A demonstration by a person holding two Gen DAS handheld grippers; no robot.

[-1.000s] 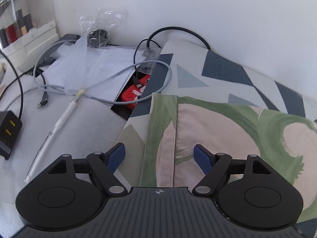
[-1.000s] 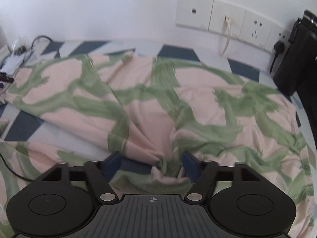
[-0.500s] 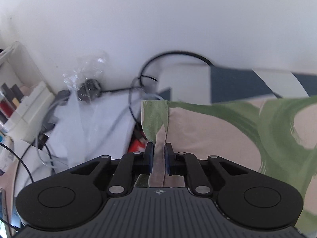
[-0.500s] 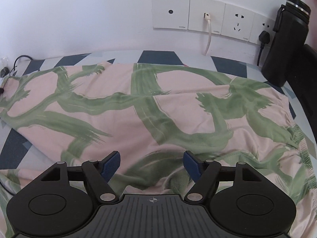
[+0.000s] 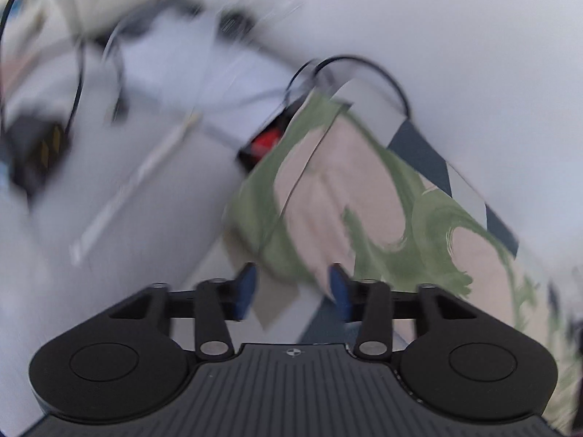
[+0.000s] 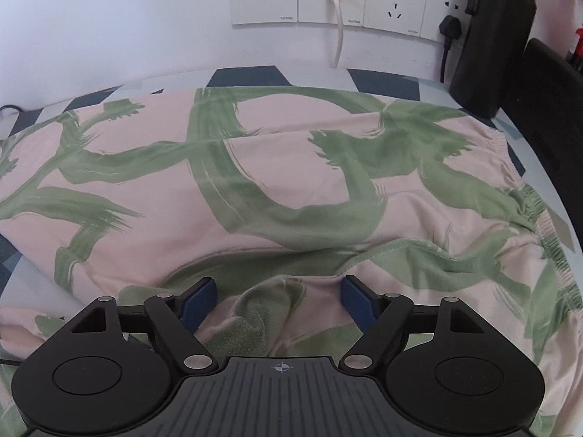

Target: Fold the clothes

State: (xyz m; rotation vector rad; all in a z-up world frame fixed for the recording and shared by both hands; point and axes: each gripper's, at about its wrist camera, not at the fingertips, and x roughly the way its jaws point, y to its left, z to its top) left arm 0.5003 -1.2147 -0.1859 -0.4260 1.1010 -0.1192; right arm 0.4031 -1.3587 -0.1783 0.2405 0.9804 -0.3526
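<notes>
While both tools open, garment [image 6: 291, 167] edge lies between them.

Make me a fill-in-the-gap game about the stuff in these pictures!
1. The pink cloth has big ______ brush marks.
2. The tall bottle by the wall is ______.
3. The white cable is plugged into the wall ______.
4. The pads on the right tongs are ______.

Missing words: green; black; socket; blue
</notes>
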